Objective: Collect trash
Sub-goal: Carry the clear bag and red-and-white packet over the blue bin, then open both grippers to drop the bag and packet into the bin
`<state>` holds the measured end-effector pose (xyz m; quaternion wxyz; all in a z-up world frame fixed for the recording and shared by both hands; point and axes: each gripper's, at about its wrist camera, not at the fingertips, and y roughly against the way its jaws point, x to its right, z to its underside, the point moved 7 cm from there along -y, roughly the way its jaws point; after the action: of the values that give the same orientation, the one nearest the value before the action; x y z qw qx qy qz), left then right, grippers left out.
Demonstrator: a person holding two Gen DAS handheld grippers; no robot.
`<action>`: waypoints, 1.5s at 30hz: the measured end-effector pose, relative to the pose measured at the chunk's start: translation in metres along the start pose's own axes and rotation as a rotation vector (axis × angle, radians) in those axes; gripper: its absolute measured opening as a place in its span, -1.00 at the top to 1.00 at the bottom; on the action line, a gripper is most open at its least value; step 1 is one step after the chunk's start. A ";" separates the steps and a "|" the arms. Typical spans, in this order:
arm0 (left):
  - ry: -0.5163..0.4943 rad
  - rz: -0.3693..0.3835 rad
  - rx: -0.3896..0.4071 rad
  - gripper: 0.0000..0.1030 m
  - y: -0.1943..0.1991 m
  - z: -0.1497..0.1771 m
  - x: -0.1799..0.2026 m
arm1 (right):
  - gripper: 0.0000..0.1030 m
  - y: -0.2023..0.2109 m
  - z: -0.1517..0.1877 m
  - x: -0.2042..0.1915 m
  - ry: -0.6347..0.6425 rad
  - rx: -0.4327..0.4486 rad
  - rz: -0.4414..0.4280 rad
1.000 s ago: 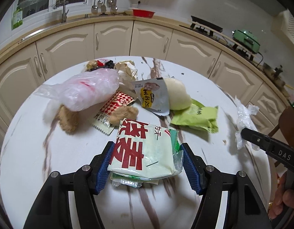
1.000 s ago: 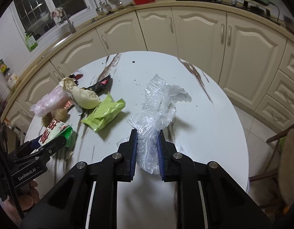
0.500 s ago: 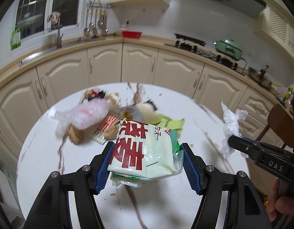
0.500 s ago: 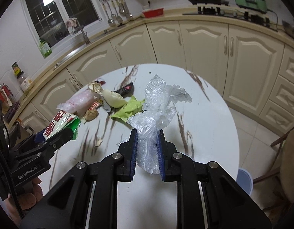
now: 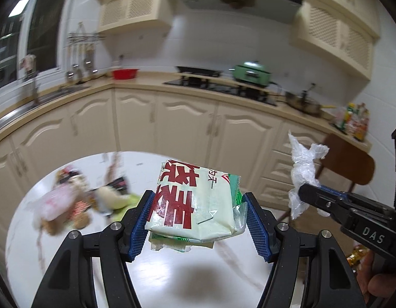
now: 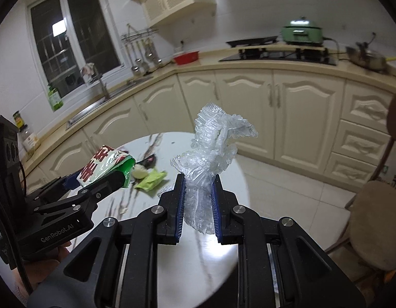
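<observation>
left gripper (image 5: 199, 218) jaws gripping snack packet (image 5: 195, 205), right gripper (image 6: 197, 205) jaws gripping clear plastic (image 6: 210, 159), above table edge (image 6: 239, 169)

Cream cabinets (image 6: 308, 107) under a beige countertop (image 6: 249, 64). Red bowl (image 6: 186, 57) near hanging utensils (image 6: 141, 51). Green pot (image 6: 302, 32) and black griddle (image 6: 252, 42) on the stove rack; pan (image 6: 367, 57) beside them. Green bottle (image 6: 55, 98) by the dark window (image 6: 74, 38). Wooden chair (image 5: 349, 159), right side.
</observation>
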<state>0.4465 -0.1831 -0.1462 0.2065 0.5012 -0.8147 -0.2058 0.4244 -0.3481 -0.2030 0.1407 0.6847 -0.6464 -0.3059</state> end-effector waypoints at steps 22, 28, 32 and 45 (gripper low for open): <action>-0.187 0.274 -0.400 -0.24 -0.180 0.071 0.184 | 0.65 0.007 0.103 0.249 -0.379 -0.154 0.242; -0.200 0.258 -0.530 -0.23 -0.240 0.097 0.193 | 0.65 -0.025 0.157 0.298 -0.482 -0.259 0.248; -0.212 0.244 -0.601 -0.24 -0.275 0.104 0.199 | 0.65 -0.043 0.186 0.320 -0.537 -0.319 0.234; -0.280 0.179 -0.691 -0.50 -0.362 0.101 0.246 | 0.24 -0.080 0.222 0.337 -0.584 -0.416 0.234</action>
<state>0.5550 -0.5414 -0.3939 0.2672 0.2959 -0.7583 -0.5157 0.3470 -0.6200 -0.5013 0.1205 0.4469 -0.6570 -0.5951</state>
